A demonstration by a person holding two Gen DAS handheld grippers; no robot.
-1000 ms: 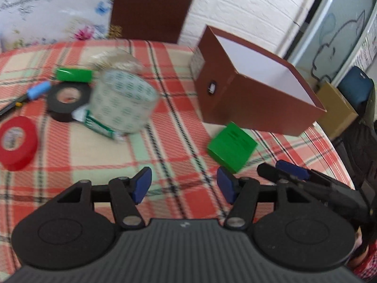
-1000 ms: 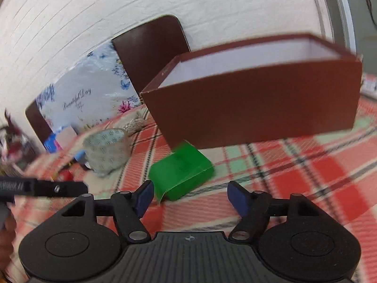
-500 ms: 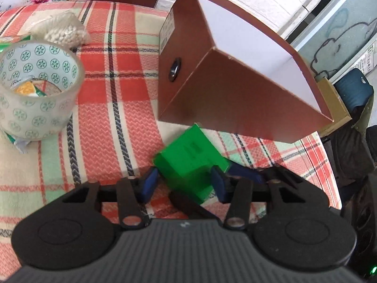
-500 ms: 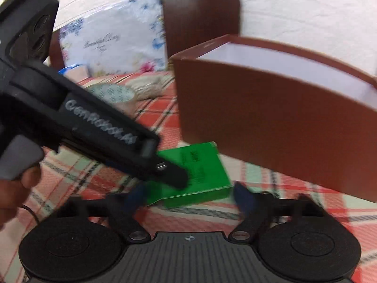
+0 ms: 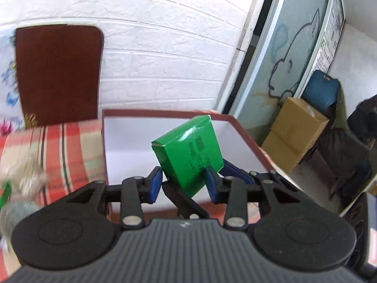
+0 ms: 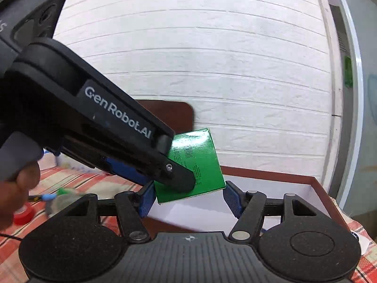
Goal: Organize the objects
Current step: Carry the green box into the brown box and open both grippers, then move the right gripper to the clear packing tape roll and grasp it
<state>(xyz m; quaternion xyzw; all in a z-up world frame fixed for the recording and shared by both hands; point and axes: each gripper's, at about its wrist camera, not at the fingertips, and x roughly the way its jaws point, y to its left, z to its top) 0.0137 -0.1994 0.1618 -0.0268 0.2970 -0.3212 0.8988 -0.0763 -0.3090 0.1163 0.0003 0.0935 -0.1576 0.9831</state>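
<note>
"GenRobot.AI" read on our left hand-held gripper (image 5: 183, 184); both it and the right hand-held gripper (image 6: 188, 198) pinched the green box (image 5: 188, 151), now lifted off the table (image 5: 70, 146) above the brown box (image 5: 165, 115).

Left wrist view: close, facing 12 o'clock over green carton (image 5: 188, 155) and brown box (image 5: 238, 127). Right wrist view: equally close; shares both.
</note>
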